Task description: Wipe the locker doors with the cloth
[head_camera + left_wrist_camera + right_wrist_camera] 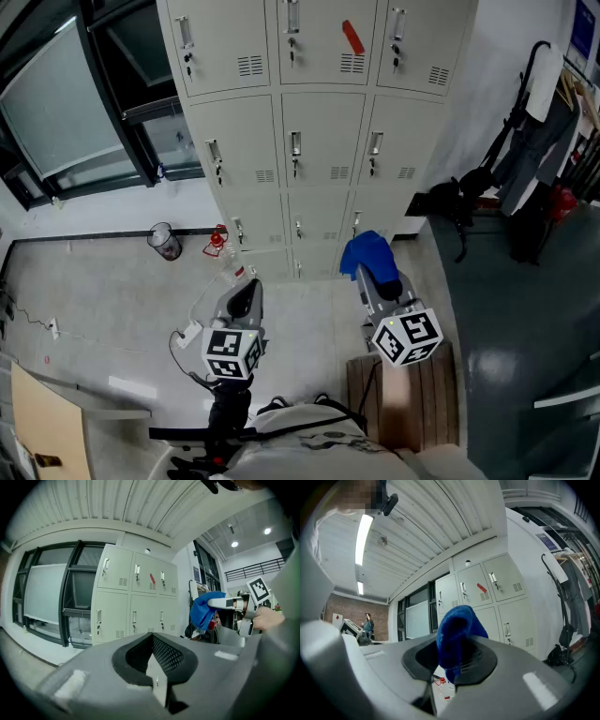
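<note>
PHOTO: We see the blue cloth (367, 251) bunched in the right hand-held gripper (372, 270), whose jaws are clamped on the fabric. It sits at the middle of the head view, in front of the bottom row of the grey lockers (319, 122) and apart from their doors. The left hand-held gripper (246, 298), lower left of centre, holds nothing. Its own view shows the jaws drawn narrow, with only a slim gap between them. Only the head view gives us the red strip (352, 37) on a top-row door and the bin (164, 241) on the floor (94, 300) at left. The left gripper view alone catches a hand (268, 617) at its right edge, beyond the cloth. The right gripper view alone shows a distant person (368, 623) at its left, before a brick wall (342, 609).
</note>
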A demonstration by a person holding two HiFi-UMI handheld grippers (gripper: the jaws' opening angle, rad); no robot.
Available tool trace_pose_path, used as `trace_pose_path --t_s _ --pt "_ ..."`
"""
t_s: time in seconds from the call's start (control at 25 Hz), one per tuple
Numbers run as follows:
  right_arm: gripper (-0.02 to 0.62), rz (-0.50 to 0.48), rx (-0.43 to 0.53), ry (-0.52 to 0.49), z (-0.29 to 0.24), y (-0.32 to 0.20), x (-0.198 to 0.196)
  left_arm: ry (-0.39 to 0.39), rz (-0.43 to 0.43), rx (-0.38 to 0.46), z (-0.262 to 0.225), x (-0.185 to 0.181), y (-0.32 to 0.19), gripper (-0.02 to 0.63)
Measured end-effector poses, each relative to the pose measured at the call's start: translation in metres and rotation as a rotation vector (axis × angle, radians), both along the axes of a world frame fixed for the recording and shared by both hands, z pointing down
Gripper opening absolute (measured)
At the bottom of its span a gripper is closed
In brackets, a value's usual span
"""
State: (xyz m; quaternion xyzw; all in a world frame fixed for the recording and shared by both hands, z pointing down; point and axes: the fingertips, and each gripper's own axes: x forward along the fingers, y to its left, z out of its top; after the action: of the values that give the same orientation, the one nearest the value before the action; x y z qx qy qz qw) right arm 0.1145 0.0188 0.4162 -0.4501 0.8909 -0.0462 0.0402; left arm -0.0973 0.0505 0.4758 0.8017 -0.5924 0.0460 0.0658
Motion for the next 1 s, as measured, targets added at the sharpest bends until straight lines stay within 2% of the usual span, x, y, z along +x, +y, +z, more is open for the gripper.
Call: trace_pose_path --t_s 0.12,0.36,0.6,0.76,1.0 --pt "0.067 -0.009 -0.005 0.004 0.003 -0.003 0.007 -0.007 0.029 0.016 -0.002 0.015 -0.001 -0.005" --pt "0.067 -0.027 -0.006 0.004 0.008 -0.011 0.020 -0.008 0.015 0.001 0.004 0.030 -0.006 -0.005" --pt "0.072 -0.108 -0.007 -0.044 0.014 -0.024 0.024 -0.009 0.005 -0.024 0.022 0.041 -0.009 -0.005" --pt "0.074 -0.124 0.049 -0.063 -0.013 -0.057 0.019 0.014 -0.043 -0.021 0.015 0.028 -0.018 -0.005" --pt "0.074 -0.112 0.160 -0.044 -0.070 -0.125 -0.008 0.000 -0.083 0.085 -0.046 -0.014 -0.069 -0.005"
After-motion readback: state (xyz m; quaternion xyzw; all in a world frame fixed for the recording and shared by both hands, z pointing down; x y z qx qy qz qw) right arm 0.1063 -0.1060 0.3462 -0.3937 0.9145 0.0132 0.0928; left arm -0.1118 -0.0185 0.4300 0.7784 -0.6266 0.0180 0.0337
